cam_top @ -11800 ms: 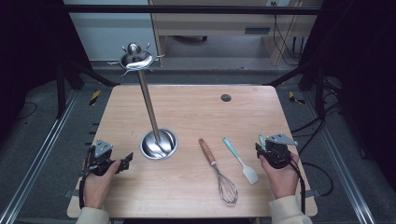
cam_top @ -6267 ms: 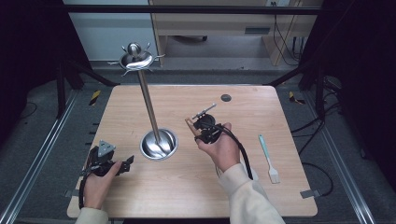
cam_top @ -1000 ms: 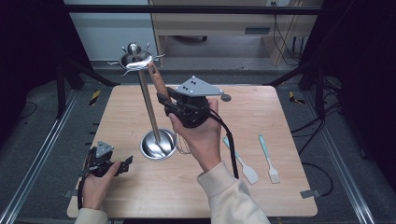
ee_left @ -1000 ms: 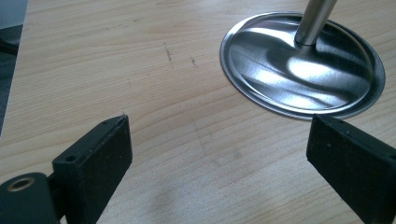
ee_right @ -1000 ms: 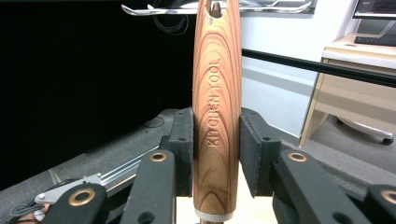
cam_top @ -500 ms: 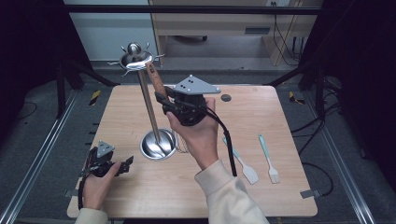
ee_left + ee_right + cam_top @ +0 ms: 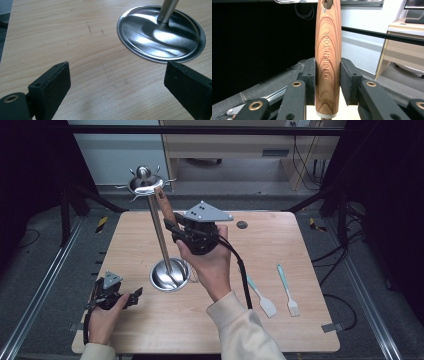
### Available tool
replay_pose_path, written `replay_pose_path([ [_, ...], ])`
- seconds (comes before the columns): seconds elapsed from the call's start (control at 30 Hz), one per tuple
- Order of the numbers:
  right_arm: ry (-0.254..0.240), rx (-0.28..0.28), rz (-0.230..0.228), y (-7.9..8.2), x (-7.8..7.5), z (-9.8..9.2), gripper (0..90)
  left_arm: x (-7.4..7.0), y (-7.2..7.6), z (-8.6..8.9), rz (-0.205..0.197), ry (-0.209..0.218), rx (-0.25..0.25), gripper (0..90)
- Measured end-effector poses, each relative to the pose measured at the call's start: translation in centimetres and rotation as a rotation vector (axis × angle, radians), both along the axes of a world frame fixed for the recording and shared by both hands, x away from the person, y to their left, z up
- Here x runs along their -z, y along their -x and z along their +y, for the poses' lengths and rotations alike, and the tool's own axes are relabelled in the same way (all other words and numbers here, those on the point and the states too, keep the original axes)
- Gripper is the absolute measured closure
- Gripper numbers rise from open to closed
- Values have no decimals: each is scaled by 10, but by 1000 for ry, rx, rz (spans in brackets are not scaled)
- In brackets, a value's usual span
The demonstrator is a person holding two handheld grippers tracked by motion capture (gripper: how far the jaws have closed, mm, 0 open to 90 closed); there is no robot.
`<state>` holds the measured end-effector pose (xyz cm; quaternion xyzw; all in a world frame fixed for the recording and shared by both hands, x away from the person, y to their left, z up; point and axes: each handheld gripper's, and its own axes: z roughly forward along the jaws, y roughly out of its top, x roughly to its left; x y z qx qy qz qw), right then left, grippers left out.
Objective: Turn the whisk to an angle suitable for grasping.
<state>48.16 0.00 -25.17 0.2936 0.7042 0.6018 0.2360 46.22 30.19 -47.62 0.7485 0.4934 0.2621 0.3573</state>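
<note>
One stand (image 7: pixel 157 230), one whisk (image 7: pixel 165 207) (wooden handle, wires mostly hidden behind a hand), two utensils lying on the table (image 7: pixel 150 330): one spatula (image 7: pixel 262 296) and one brush (image 7: pixel 287 290). Two grippers: left (image 7: pixel 131 296), right (image 7: pixel 172 227). One small dark disc (image 7: pixel 242 224).

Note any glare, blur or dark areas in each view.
High view: table evenly lit, surroundings nearly black. Left gripper view: bright glare streaks on the stand's steel base; near pads slightly soft. Right gripper view: wooden handle sharp, background left half black.
</note>
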Motion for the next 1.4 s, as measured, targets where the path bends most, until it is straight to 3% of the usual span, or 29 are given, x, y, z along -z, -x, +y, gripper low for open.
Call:
replay_pose_path([
  [0.87,26,19,-10,-2,8,4,686,0,0,1,3,-3,3,65],
  [1.4,14,29,-9,-1,11,6,684,0,0,1,-2,3,-2,66],
])
